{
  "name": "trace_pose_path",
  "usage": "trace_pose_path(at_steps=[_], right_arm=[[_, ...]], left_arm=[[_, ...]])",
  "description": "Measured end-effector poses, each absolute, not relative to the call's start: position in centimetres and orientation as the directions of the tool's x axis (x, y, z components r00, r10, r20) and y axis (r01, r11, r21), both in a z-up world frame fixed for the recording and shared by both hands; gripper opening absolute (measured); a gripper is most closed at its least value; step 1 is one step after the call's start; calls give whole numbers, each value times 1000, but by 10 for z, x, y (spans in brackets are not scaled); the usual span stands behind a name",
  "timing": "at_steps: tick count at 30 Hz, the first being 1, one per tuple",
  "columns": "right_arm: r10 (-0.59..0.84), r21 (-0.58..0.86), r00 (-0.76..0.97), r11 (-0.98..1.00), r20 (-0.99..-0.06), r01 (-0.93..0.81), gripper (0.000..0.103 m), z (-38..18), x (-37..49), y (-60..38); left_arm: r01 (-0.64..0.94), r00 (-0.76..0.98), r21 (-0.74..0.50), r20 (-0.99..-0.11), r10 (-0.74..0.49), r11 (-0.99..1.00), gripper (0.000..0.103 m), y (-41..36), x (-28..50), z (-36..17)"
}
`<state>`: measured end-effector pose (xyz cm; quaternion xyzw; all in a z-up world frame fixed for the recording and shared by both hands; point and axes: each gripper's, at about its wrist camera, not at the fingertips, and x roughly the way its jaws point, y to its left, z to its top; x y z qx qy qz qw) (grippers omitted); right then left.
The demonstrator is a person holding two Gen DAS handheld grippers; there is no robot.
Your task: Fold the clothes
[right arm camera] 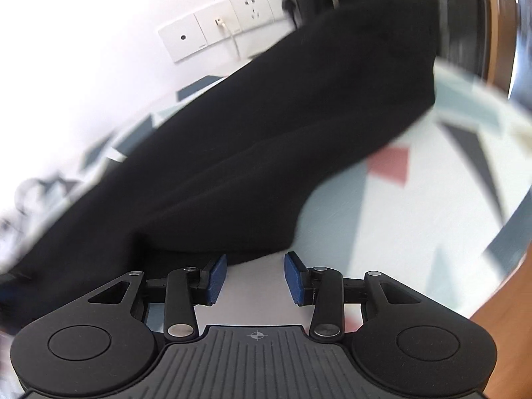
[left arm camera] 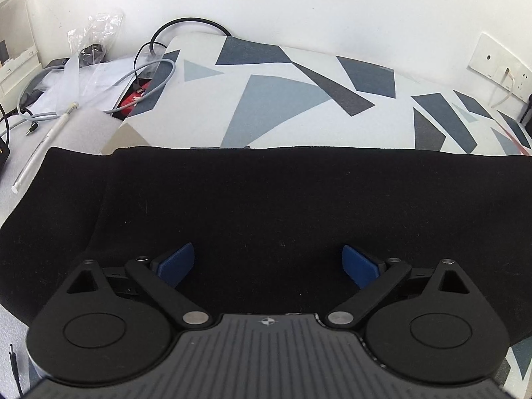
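Black garment (left arm camera: pixel 266 199) lies flat on the geometric-print cloth (left arm camera: pixel 282 99), far edge straight. Left gripper (left arm camera: pixel 267 266) above it, jaws spread wide, nothing between. Right gripper (right arm camera: pixel 255 277) partly apart, empty, at garment's near edge; blurry view.

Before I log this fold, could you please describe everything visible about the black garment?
The black garment is plain, dark, matte cloth, lying flat on the patterned cover, its far edge straight. In the right wrist view a crease runs along it. Both the left gripper and right gripper are open, neither holding it.
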<state>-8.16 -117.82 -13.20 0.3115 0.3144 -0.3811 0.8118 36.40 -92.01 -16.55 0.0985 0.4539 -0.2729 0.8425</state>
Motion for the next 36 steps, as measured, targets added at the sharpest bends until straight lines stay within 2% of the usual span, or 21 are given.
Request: trace_pose_path(at_steps=[2, 4, 8, 11, 15, 22, 36], right_arm=[[-437, 237, 494, 520, -752, 821, 38, -136, -98, -1190], [-457, 241, 490, 500, -742, 832, 35, -138, -76, -1197], [-545, 324, 544, 450, -638, 832, 37, -116, -30, -1204], [-524, 323, 552, 468, -648, 823, 38, -110, -18, -1224], [-504, 426, 570, 380, -649, 821, 39, -117, -13, -1245], [-433, 687, 638, 58, -637, 725, 43, -151, -30, -1251], [-401, 550, 568, 172, -719, 817, 42, -164, -24, -1210]], left_arm=[[551, 434, -85, -820, -373, 830, 103, -919, 366, -167], [559, 429, -87, -821, -378, 824, 103, -919, 368, -167], [574, 422, -86, -821, -385, 814, 103, -919, 370, -167], [575, 422, -92, -818, -391, 813, 103, -918, 370, -168], [580, 423, -96, -813, -400, 809, 103, -917, 370, -168], [585, 424, -100, -808, -409, 805, 103, -916, 370, -169], [590, 426, -105, -802, -419, 801, 103, -915, 369, -169]])
